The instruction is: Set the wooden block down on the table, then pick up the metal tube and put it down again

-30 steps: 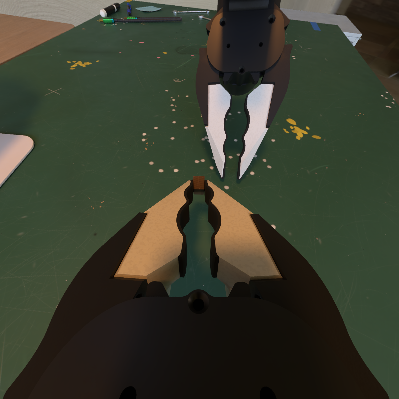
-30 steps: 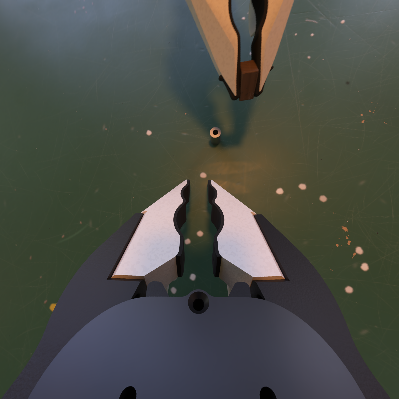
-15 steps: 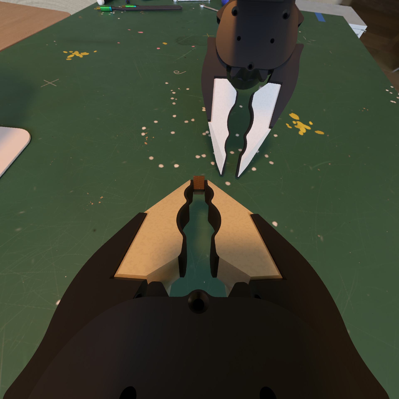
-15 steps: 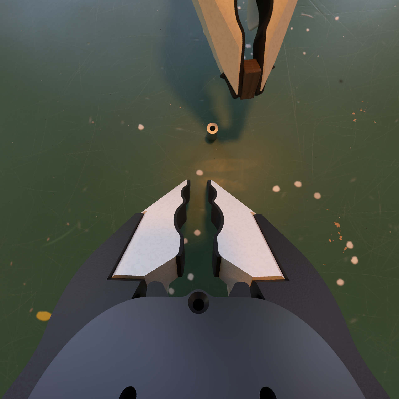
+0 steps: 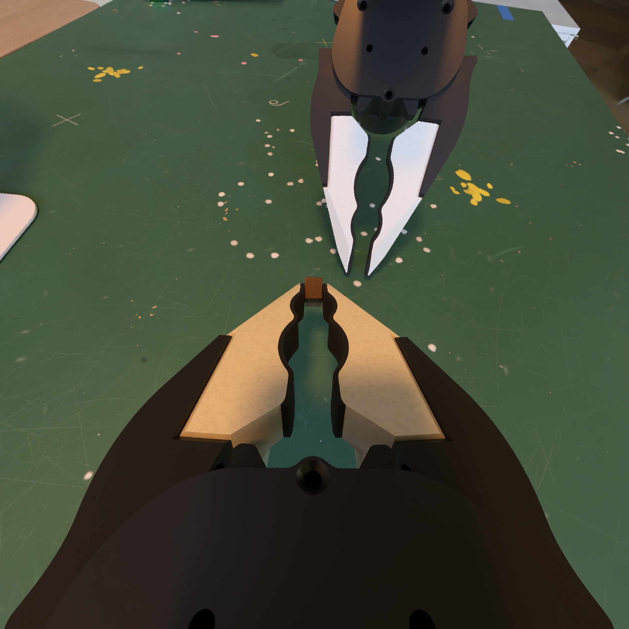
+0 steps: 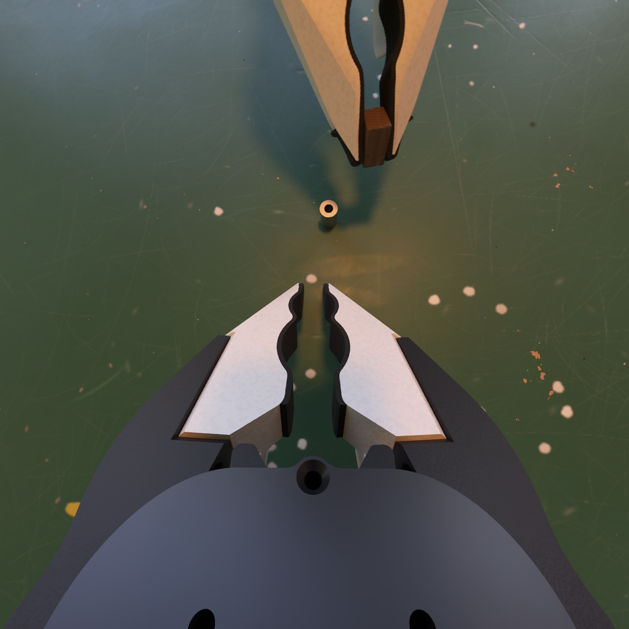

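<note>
Two grippers face each other; my left gripper [image 5: 313, 289] squeezes the wooden block [image 5: 313, 288]. I should lower it gently beside the metal tube [image 6: 328, 214], not on it. My right gripper [image 6: 312, 286] waits, fingers slightly apart, empty.

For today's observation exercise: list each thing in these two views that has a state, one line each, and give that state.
Left hand-held gripper: shut on the wooden block.
Wooden block: clamped at the fingertips, above the table.
Right hand-held gripper: open, empty.
Metal tube: standing upright on the green table, untouched.

A workshop: scratched, paint-spattered green workbench [image 5: 136, 306] with tools [image 5: 160, 1] along its far edge
</note>
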### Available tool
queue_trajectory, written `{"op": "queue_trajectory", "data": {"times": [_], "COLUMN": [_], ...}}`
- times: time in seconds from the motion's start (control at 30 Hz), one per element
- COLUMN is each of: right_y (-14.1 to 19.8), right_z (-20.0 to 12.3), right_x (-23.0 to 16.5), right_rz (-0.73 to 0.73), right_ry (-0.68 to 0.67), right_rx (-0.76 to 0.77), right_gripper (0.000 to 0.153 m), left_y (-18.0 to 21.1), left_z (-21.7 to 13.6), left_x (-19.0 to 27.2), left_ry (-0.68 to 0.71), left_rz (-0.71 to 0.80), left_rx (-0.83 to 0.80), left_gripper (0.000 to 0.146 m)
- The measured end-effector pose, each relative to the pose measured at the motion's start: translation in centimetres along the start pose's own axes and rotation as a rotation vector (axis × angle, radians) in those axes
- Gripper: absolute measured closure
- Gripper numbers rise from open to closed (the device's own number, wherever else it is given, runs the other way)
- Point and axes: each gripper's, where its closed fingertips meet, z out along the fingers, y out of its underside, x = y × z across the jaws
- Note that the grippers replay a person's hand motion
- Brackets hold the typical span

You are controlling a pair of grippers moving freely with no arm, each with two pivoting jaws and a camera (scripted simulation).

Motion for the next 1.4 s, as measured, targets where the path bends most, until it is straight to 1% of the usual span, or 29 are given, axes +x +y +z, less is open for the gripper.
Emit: {"op": "queue_trajectory", "data": {"times": [0.1,0.3,0.37,0.53,0.6,0.7,0.77,0.83,0.9,1.03,1.1,1.17,1.27,1.33,1.4], "right_y": [0.0,-0.2,-0.2,-0.2,-0.2,-0.2,-0.5,-0.9,-1.8,-3.7,-4.0,-3.5,-2.1,-1.6,-1.1], "right_z": [0.1,0.1,0.2,0.2,0.2,0.3,0.5,0.6,0.0,-3.5,-4.7,-5.1,-4.3,-3.8,-3.3], "right_x": [-0.1,-0.1,0.0,-0.2,-0.2,-0.3,-0.3,-0.3,-0.1,0.8,0.9,1.1,1.2,1.0,0.7], "right_rz": [-0.024,0.013,0.03,0.121,0.162,0.184,0.16,0.076,0.045,0.083,0.091,0.101,0.072,0.07,0.068], "right_ry": [0.004,0.001,0.033,0.179,0.21,0.224,0.219,0.229,0.226,0.2,0.179,0.184,0.212,0.196,0.186], "right_rx": [0.004,0.002,-0.012,-0.01,0.007,0.04,0.059,0.074,0.136,0.325,0.394,0.391,0.299,0.261,0.231], "right_gripper": [0.141,0.139,0.139,0.142,0.143,0.143,0.144,0.145,0.145,0.145,0.145,0.145,0.145,0.145,0.145], "left_y": [0.0,0.1,0.1,0.3,0.3,0.2,0.2,-0.1,-0.6,-2.0,-2.0,-0.9,1.6,2.5,3.3], "left_z": [0.0,0.0,0.0,0.0,0.0,0.0,0.0,-0.1,-0.4,-1.3,-1.4,-0.9,0.5,1.0,1.0], "left_x": [0.0,0.0,0.0,-0.3,-0.3,0.0,0.1,0.5,0.9,1.9,2.1,2.1,2.3,2.7,2.5], "left_ry": [0.002,0.001,0.001,0.004,0.011,0.024,0.032,0.055,0.096,0.225,0.262,0.256,0.204,0.201,0.168], "left_rz": [0.002,0.0,-0.002,-0.024,-0.031,-0.031,-0.031,-0.041,-0.065,-0.153,-0.182,-0.168,-0.084,-0.042,-0.008], "left_rx": [-0.003,-0.004,-0.005,-0.008,-0.004,-0.003,-0.002,0.014,0.046,0.14,0.144,0.084,-0.099,-0.164,-0.237], "left_gripper": [0.137,0.137,0.137,0.137,0.137,0.137,0.137,0.137,0.137,0.137,0.137,0.137,0.137,0.137,0.137]}}
